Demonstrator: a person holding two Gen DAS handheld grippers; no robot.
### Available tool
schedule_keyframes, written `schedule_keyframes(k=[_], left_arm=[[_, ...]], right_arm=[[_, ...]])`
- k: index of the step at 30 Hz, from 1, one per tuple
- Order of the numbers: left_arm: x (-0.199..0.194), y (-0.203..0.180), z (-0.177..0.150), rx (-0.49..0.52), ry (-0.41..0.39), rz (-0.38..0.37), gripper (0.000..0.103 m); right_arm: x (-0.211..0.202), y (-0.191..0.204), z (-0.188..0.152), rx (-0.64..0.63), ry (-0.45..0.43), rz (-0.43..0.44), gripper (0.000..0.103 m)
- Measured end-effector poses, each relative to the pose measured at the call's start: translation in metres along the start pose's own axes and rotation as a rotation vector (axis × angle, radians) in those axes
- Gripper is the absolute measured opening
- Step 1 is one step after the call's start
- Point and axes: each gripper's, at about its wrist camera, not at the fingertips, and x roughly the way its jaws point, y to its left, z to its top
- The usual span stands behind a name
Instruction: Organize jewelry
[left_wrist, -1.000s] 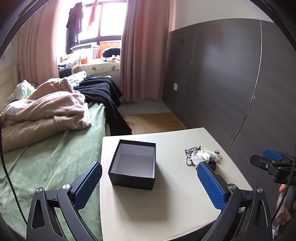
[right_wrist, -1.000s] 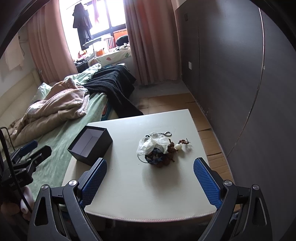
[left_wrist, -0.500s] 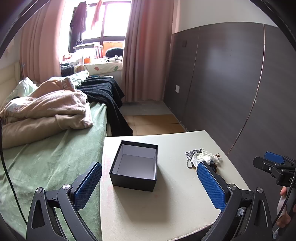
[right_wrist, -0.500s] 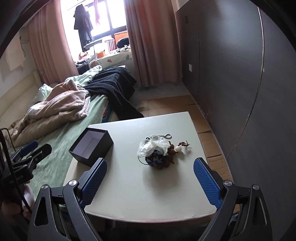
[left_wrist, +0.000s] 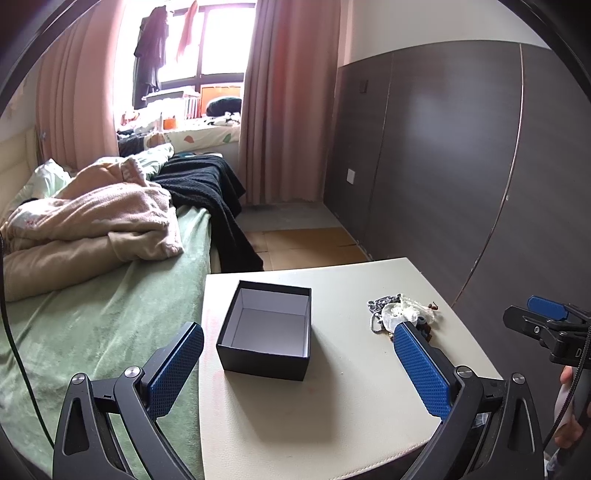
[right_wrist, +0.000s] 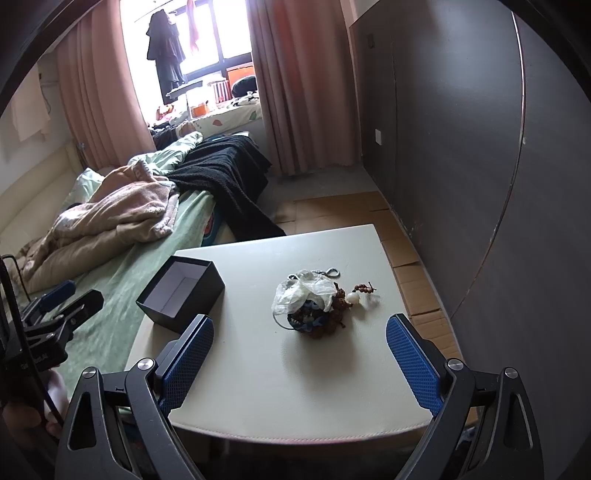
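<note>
Nothing is packed yet: both my grippers hover off the counter (right_wrist: 258, 391), the left gripper (left_wrist: 295, 363) and right gripper (right_wrist: 300, 354) each with jaws spread wide and holding nothing. The jewelry pile (right_wrist: 317, 302) sits mid-counter at my right's twelve o'clock, a tangled clump (no clear long axis, one bead strand trailing toward two o'clock). The black box (left_wrist: 266, 328), empty, opens upward, well apart at ten o'clock. Next, I judge, my right must descend onto the pile.

Blown-out window (left_wrist: 207, 55) backlights the dim, sharp, fisheye-warped room.
</note>
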Motion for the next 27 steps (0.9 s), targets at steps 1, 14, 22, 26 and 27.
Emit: schedule_keyframes(k=[1,14,22,26,27], left_arm=[[0.000,0.000,0.000,0.001,0.000,0.001,0.102],[0.004,0.001,0.002,-0.026,0.008,-0.012,0.102],[0.023,-0.007,0.008,-0.072,0.028,-0.073,0.102],[0.036,-0.021,0.008,-0.061,0.038,-0.100,0.102],[0.039,-0.024,0.008,-0.060,0.042,-0.107,0.101]], right_arm=[[0.000,0.000,0.000,0.001,0.000,0.001,0.095],[0.002,0.002,0.001,0.001,-0.003,-0.006,0.095],[0.008,-0.017,0.009,0.076,0.009,0.008,0.095],[0.014,-0.043,0.012,0.177,0.021,-0.022,0.095],[0.016,-0.050,0.013,0.210,0.027,-0.023,0.095]])
